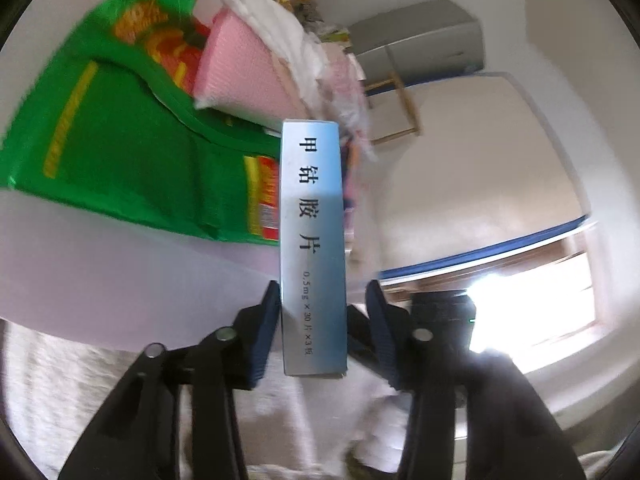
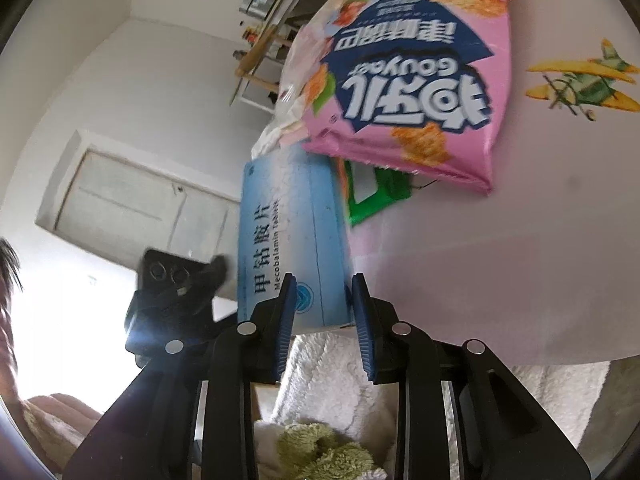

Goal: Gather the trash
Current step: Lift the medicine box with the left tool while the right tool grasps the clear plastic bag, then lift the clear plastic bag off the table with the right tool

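Observation:
A blue medicine box (image 1: 312,240) stands on end at the round white table's (image 1: 100,264) near edge. It sits between the fingers of my left gripper (image 1: 323,292). The left pad touches the box and the right pad stands a little apart from it, so this gripper is open. In the right wrist view the same box (image 2: 288,232) has its lower end clamped by my right gripper (image 2: 324,280). A pink snack bag (image 2: 408,80) lies just beyond the box, over a green wrapper (image 2: 372,196). The large green bag (image 1: 120,132) and the pink bag (image 1: 248,76) lie left of the box.
An aeroplane sticker (image 2: 580,76) marks the table top (image 2: 500,260) on the right. White fluffy cloth (image 2: 340,380) and a green plush thing (image 2: 320,456) lie below the table edge. A grey fridge (image 1: 420,40) and a bright window (image 1: 532,308) stand behind, and a door (image 2: 140,208) at left.

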A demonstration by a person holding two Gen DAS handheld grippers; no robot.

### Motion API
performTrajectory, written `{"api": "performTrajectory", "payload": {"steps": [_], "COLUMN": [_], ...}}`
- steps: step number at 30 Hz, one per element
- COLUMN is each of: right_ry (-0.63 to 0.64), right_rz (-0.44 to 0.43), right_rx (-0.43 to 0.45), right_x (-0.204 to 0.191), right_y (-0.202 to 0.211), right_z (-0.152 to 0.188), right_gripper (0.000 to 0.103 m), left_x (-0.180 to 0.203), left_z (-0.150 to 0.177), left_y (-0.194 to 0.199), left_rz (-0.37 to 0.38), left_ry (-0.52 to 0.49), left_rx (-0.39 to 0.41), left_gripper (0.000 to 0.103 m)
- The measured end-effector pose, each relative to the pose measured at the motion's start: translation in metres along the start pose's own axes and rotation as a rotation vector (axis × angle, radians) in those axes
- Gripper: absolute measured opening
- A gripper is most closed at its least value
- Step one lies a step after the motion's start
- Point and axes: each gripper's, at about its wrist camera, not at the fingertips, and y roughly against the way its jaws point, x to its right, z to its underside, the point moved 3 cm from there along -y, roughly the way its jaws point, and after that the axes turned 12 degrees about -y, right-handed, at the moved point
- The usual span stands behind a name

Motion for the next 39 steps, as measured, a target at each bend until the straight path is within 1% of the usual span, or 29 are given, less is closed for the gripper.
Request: {"api": "performTrajectory", "payload": {"steps": [1, 4, 7, 10, 12, 13, 14, 15, 17, 19, 20, 25, 28, 34, 37, 39], "right_ry": [0.003, 0.028, 0.049, 0.096, 0.127, 0.148, 0.161, 0.169, 0.159, 0.1, 0.07, -0.075, -0.138, -0.188, -0.211, -0.219], "right_rz": [0.007, 0.067, 0.098, 0.129, 0.144, 0.152, 0.16, 0.164, 0.148, 0.117, 0.116, 0.144, 0.132, 0.113, 0.1, 0.098], "right_rx": [0.001, 0.035, 0.081, 0.144, 0.18, 0.207, 0.227, 0.242, 0.258, 0.241, 0.232, 0.16, 0.129, 0.124, 0.126, 0.128], "right_x": [-0.008, -0.018, -0.029, -0.051, -0.067, -0.079, -0.084, -0.088, -0.103, -0.099, -0.09, -0.071, -0.065, -0.062, -0.061, -0.06], "right_y": [-0.003, 0.001, 0.017, 0.037, 0.043, 0.045, 0.045, 0.044, 0.038, 0.036, 0.044, 0.01, 0.006, 0.005, 0.002, 0.003], "right_z": [-0.003, -0.002, -0.007, -0.017, -0.025, -0.032, -0.041, -0.044, -0.06, -0.077, -0.08, -0.109, -0.113, -0.115, -0.12, -0.121], "right_gripper": [0.027, 0.028, 0.035, 0.043, 0.052, 0.054, 0.059, 0.064, 0.067, 0.067, 0.067, 0.067, 0.065, 0.053, 0.045, 0.037], "left_x": [0.001, 0.003, 0.01, 0.014, 0.015, 0.015, 0.014, 0.015, 0.014, 0.015, 0.014, 0.009, 0.007, 0.003, 0.002, 0.002], "left_z": [0.0, -0.002, -0.004, -0.006, -0.007, -0.007, -0.007, -0.008, -0.001, 0.002, 0.004, 0.009, 0.009, 0.009, 0.009, 0.009], "left_y": [-0.001, -0.001, 0.002, 0.002, 0.001, 0.002, 0.002, 0.002, 0.008, 0.009, 0.01, 0.012, 0.013, 0.012, 0.013, 0.013], "left_rz": [-0.03, -0.033, -0.051, -0.058, -0.062, -0.063, -0.063, -0.064, -0.062, -0.06, -0.061, -0.049, -0.041, -0.028, -0.025, -0.025], "left_ry": [-0.009, -0.023, -0.072, -0.1, -0.11, -0.112, -0.113, -0.114, -0.114, -0.113, -0.112, -0.102, -0.099, -0.095, -0.092, -0.092], "left_rx": [-0.002, 0.002, 0.015, 0.024, 0.028, 0.03, 0.032, 0.034, 0.038, 0.041, 0.045, 0.051, 0.05, 0.048, 0.048, 0.048], "left_gripper": [0.031, 0.031, 0.03, 0.03, 0.03, 0.03, 0.03, 0.03, 0.03, 0.03, 0.03, 0.03, 0.03, 0.03, 0.03, 0.03]}}
